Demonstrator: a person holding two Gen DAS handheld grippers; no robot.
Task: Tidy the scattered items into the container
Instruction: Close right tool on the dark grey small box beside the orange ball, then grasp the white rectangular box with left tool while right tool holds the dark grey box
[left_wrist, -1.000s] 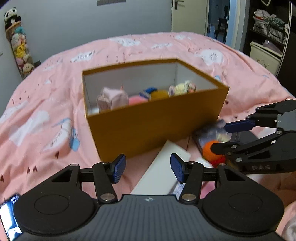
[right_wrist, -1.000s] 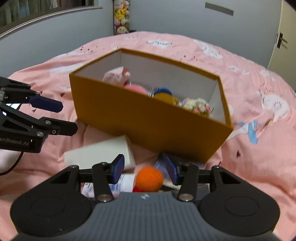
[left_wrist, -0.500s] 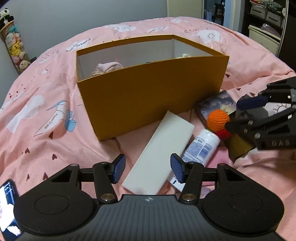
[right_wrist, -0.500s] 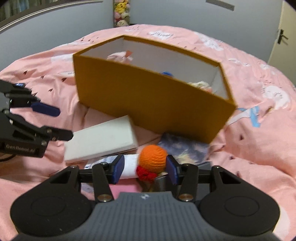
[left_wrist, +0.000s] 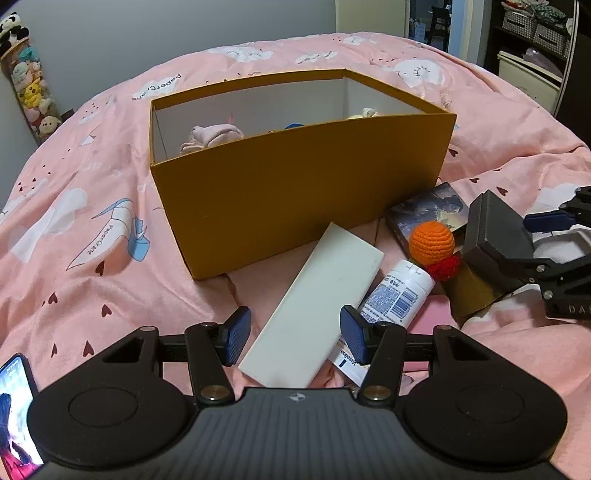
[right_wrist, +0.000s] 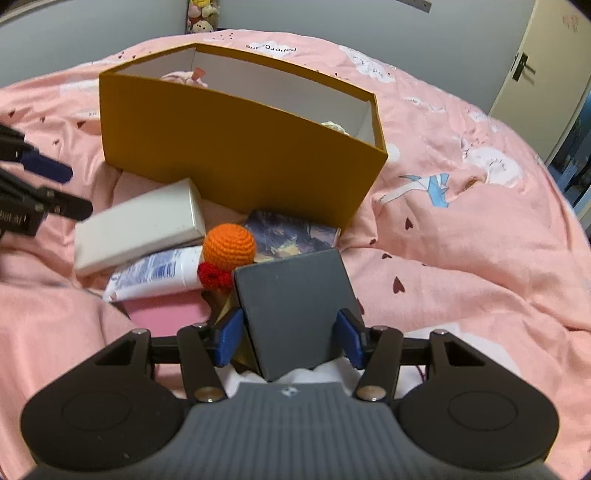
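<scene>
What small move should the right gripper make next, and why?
Probably ease forward and close on the dark grey square box. The box sits tilted between the right gripper's blue pads, whose jaws are opening with small gaps at both sides, so nothing is gripped yet. The orange cardboard container waits just beyond.

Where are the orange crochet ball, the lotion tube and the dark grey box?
orange crochet ball (left_wrist: 431, 243), left wrist view, middle of the orange sphere.
lotion tube (left_wrist: 395, 297), left wrist view, printed label on its body.
dark grey box (right_wrist: 295, 306), right wrist view, middle of its top face.
</scene>
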